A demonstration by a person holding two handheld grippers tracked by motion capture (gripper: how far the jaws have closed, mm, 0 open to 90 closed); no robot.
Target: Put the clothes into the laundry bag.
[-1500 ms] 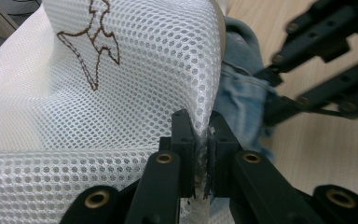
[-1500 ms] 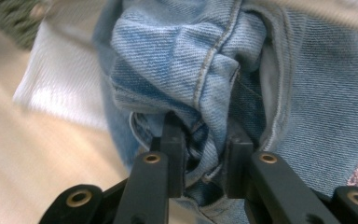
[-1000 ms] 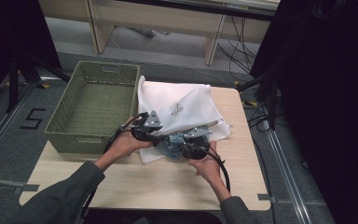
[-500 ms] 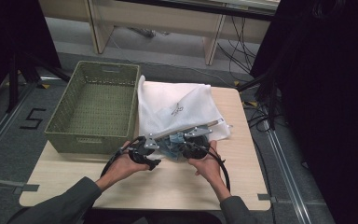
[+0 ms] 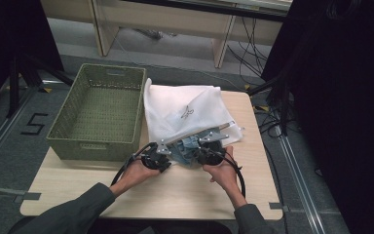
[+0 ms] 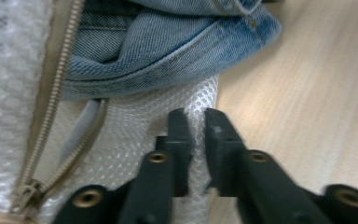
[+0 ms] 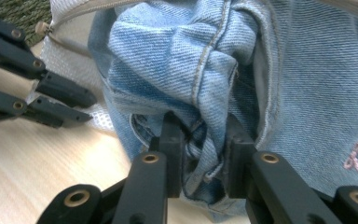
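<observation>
Near the bench's front edge the jeans [image 7: 205, 70] lie half out of the mesh laundry bag [image 5: 185, 109] — right gripper [image 7: 204, 140] clamped on a denim fold, left gripper [image 6: 195, 128] just closed, pinching the bag's rim; pulling them apart remains.

We get even overhead light on the tabletop [image 5: 126, 187], soft shadows, no glare; the surrounding room falls dark. High view is slightly soft. In both gripper views the near tongs blur, while the denim [image 7: 177, 60] weave stays fairly sharp.
</observation>
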